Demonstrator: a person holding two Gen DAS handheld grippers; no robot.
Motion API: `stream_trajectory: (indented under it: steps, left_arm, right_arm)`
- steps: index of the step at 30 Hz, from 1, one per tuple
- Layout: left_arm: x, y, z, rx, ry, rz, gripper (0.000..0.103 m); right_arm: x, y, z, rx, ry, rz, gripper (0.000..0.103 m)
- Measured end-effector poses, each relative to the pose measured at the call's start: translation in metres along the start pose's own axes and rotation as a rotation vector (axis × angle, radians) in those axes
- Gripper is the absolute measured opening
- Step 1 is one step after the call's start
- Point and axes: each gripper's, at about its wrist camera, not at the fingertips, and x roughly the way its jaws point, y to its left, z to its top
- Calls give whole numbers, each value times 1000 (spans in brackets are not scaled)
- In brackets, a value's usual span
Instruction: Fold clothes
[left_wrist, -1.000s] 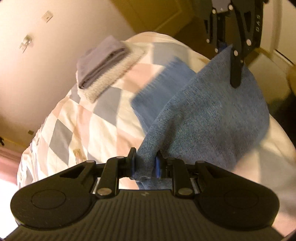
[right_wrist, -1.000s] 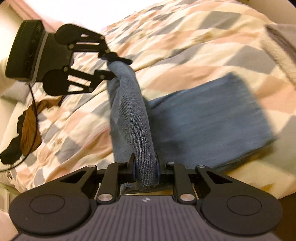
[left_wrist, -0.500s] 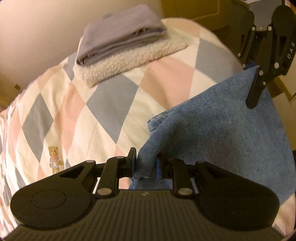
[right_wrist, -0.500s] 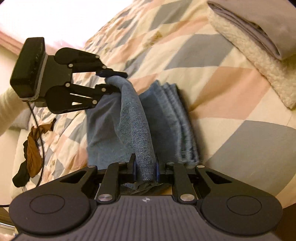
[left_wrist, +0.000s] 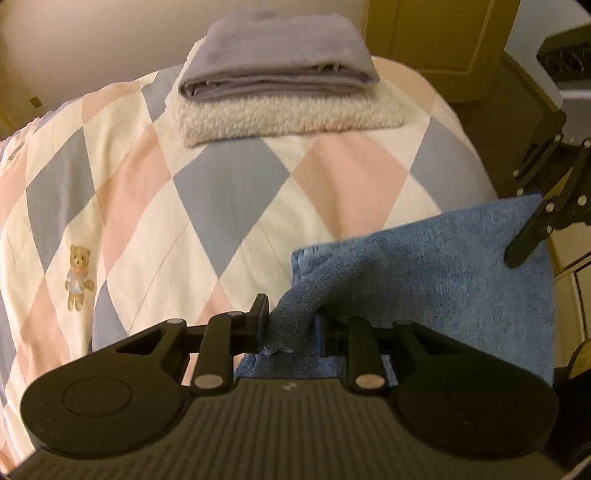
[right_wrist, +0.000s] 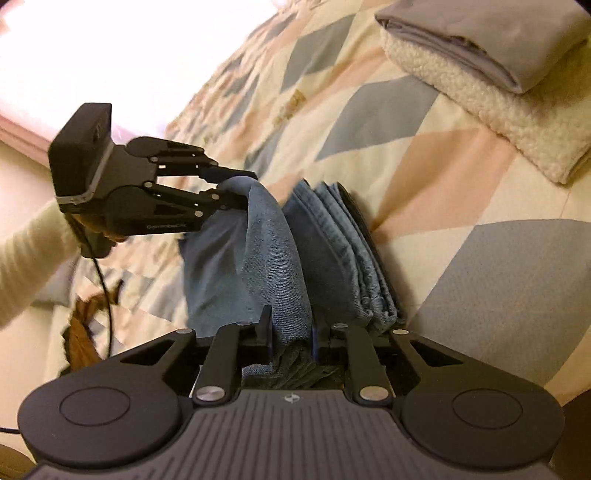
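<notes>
Folding the blue denim garment (right_wrist: 273, 258) is the step in hand: both grippers carry its free edge over the layers already stacked on the patchwork bedspread (left_wrist: 155, 206).

Left of the right-wrist frame: the left gripper (right_wrist: 240, 184), held by a person's hand in a cream sleeve (right_wrist: 26, 258), pinches one corner of the raised edge, jaws closed on the cloth. A brown item (right_wrist: 81, 328) lies at lower left; its kind cannot be told.

Centre: the garment rises as a taut band from that corner to the right gripper (right_wrist: 291, 332) at the bottom of the frame, whose jaws clamp the other corner. Just right of the band, the folded layers show as stacked edges resting on the bedspread.

Upper right: a grey folded cloth (right_wrist: 480, 37) sits on a cream fleece (right_wrist: 498, 110), well apart from the garment.

To do the step well, keep both corners level and the edge taut, lower it square onto the stacked edges, and release only once the cloth rests flat. Uneven lowering would likely skew the fold.
</notes>
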Motion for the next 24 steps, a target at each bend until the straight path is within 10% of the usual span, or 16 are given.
stream_trajectory:
  steps: [10, 16, 24]
  left_arm:
    - [12, 19, 23, -50, 26, 99, 40]
    - [-29, 19, 11, -191, -65, -1, 8]
    - [37, -17, 9, -172, -80, 27, 7]
  right_arm:
    - [11, -43, -7, 158, 6, -20, 16]
    - [15, -52, -9, 223, 2, -6, 17]
    - [1, -44, -2, 202, -48, -59, 15]
